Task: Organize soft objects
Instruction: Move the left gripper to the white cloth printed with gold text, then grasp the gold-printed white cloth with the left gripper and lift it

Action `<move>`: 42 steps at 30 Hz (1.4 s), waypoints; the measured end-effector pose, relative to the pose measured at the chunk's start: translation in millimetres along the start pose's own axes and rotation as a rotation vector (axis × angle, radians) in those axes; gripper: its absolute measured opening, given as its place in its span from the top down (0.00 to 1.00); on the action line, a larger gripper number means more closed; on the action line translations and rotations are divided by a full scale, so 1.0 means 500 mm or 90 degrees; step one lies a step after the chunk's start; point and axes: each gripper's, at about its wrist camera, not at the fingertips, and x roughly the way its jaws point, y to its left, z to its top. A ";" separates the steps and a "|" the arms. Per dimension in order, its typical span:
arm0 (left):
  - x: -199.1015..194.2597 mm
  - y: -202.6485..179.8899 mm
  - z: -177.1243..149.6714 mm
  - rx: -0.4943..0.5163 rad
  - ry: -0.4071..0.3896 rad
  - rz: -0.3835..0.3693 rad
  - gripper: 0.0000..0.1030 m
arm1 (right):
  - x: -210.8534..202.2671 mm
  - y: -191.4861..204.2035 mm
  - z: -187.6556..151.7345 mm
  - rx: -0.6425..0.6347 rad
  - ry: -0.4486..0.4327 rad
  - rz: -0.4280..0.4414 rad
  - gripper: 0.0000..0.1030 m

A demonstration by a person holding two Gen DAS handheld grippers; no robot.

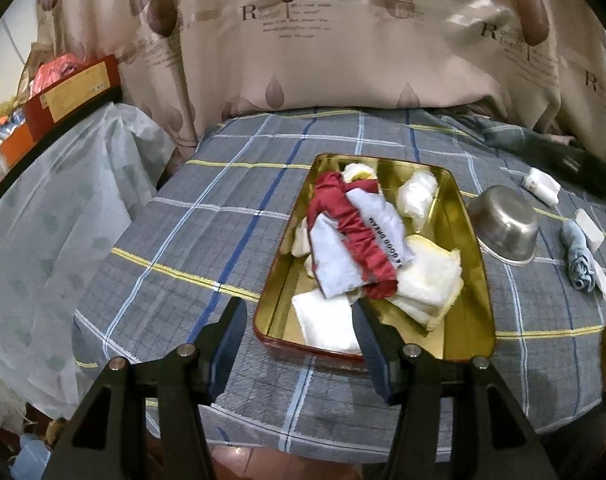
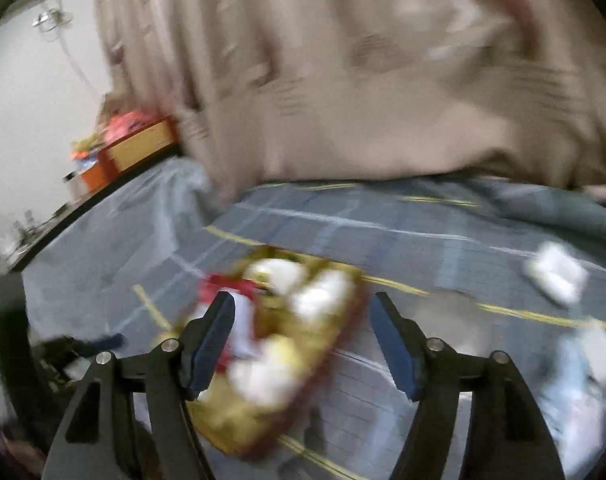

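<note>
A gold tin [image 1: 281, 300] with a red outer rim sits on the plaid cloth. It holds a red cloth [image 1: 355, 236], a white printed cloth [image 1: 335, 264] and several white and cream bundles [image 1: 431, 280]. My left gripper [image 1: 298, 306] is open and empty at the tin's near edge, its right finger over the tin's inside. To the right of the tin lie a rolled blue cloth [image 1: 579, 256] and a white roll [image 1: 541, 186]. The right wrist view is blurred. There my right gripper [image 2: 302, 298] is open and empty above the cloth, with the tin [image 2: 231, 420] below its left finger.
An overturned steel bowl [image 1: 503, 220] leans beside the tin's right wall. A beige curtain [image 1: 343, 40] hangs behind the table. A red box [image 1: 75, 92] stands at the far left, and a pale plastic sheet [image 1: 63, 220] drapes left of the plaid cloth.
</note>
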 end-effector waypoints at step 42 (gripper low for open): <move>0.341 -0.740 0.349 0.059 0.263 -0.391 0.46 | -0.247 -0.555 -0.202 0.168 -0.031 -0.222 0.23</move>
